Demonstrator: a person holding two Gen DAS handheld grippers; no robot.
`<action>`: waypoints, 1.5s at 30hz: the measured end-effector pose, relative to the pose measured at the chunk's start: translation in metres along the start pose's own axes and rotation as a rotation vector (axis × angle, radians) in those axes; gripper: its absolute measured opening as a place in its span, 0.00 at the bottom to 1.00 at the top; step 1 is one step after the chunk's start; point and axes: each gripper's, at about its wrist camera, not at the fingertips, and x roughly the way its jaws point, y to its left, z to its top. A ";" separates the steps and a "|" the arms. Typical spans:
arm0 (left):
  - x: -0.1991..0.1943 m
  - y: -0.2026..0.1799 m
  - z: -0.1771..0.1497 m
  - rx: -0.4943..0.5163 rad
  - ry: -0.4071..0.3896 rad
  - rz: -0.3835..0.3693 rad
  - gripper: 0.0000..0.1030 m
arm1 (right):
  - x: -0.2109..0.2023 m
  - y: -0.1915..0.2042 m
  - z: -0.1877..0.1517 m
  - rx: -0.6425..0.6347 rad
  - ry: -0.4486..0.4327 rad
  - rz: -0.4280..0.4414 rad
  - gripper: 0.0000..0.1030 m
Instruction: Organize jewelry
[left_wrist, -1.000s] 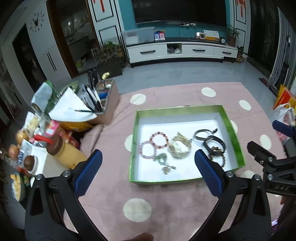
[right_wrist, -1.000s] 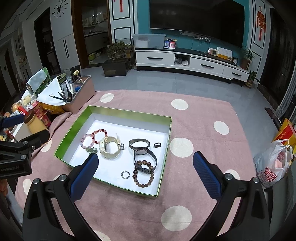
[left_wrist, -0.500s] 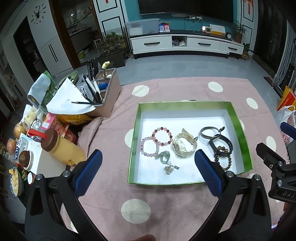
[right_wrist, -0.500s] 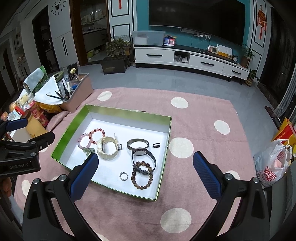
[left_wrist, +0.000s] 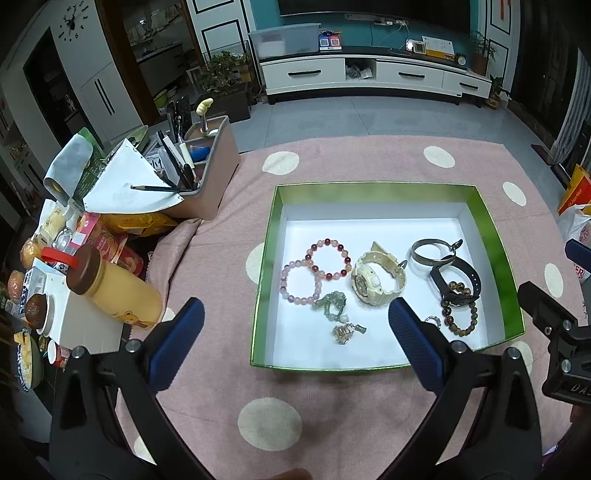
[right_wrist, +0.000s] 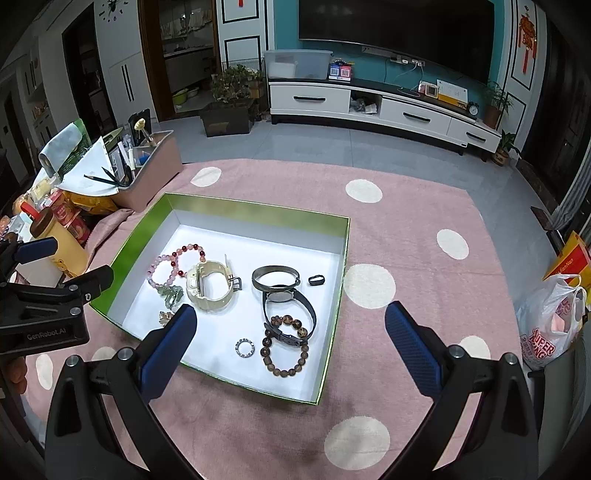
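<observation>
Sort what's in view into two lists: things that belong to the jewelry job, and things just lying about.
Job:
green box
pink bead bracelet
red bead bracelet
cream watch
metal bangle
black watch
brown bead bracelet
small ring
jade charm

Lying about:
pen caddy
yellow bottle
plastic bag

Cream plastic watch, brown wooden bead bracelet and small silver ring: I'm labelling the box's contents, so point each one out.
Cream plastic watch (left_wrist: 377, 278): left wrist view, on its strap loop.
Brown wooden bead bracelet (right_wrist: 283, 370): right wrist view, on its nearest beads.
Small silver ring (right_wrist: 245, 348): right wrist view, on its band.
</observation>
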 end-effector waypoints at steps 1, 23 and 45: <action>0.001 0.000 0.000 0.000 0.001 -0.001 0.98 | 0.002 0.000 0.000 0.000 0.003 0.000 0.99; 0.009 0.002 0.001 0.001 0.012 0.001 0.98 | 0.014 -0.001 -0.004 0.003 0.018 -0.003 0.99; 0.013 0.001 0.003 -0.001 0.014 0.003 0.98 | 0.016 -0.001 -0.004 0.005 0.022 -0.004 0.99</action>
